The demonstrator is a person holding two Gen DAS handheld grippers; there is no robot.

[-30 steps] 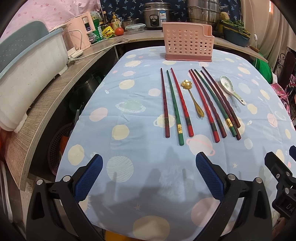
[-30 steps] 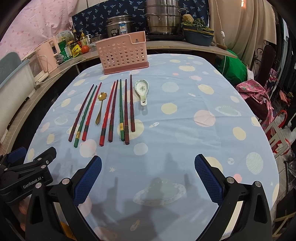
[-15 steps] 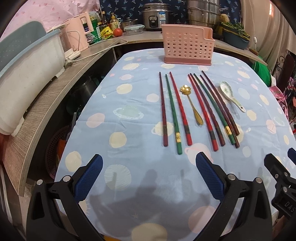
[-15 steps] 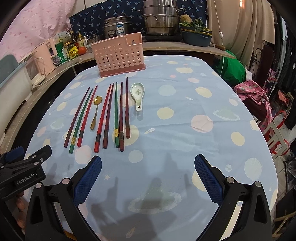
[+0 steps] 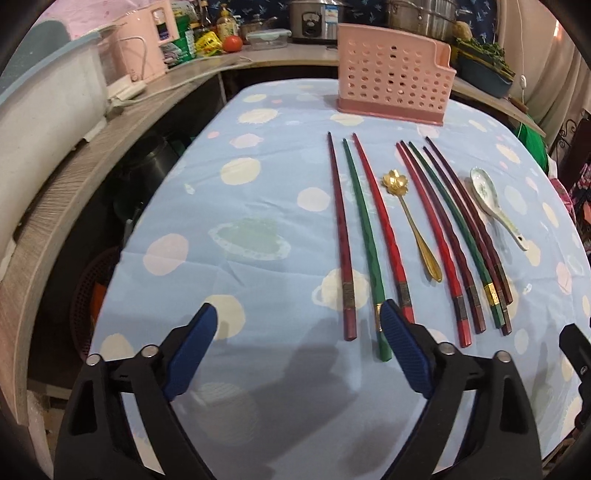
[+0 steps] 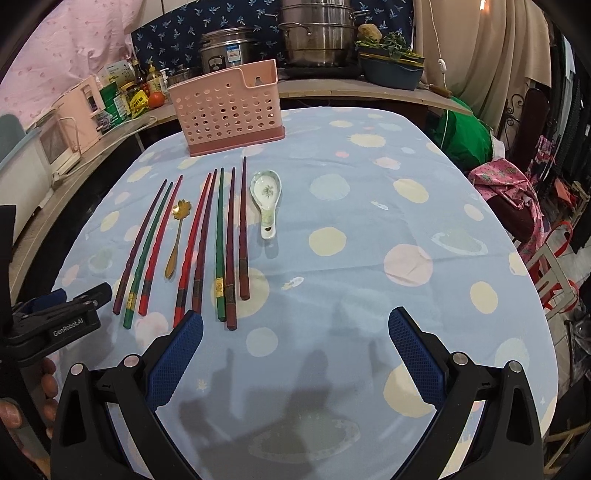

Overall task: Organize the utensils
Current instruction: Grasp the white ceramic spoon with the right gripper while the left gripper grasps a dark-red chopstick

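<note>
Several red, dark red and green chopsticks (image 5: 365, 229) (image 6: 221, 236) lie side by side on the blue spotted tablecloth (image 5: 258, 206). A gold flower spoon (image 5: 417, 229) (image 6: 177, 236) lies among them, and a ceramic spoon (image 5: 487, 195) (image 6: 266, 195) lies at their right. A pink perforated holder (image 5: 393, 88) (image 6: 229, 110) stands upright behind them. My left gripper (image 5: 297, 314) hovers at the near ends of the leftmost chopsticks. Its jaws are closing and its pads touch nothing. My right gripper (image 6: 295, 319) is open by the near ends of the right group.
A wooden counter (image 5: 74, 177) with a pink appliance, bottles and a tomato runs along the left. Pots (image 6: 317, 33) and a planter stand behind the table. A chair with pink cloth (image 6: 517, 199) is at the right. A hand (image 6: 48, 373) holds the left gripper.
The left gripper has moved forward and down to the chopsticks' near ends, and its jaws have narrowed. The right gripper has come slightly forward, still wide open.
</note>
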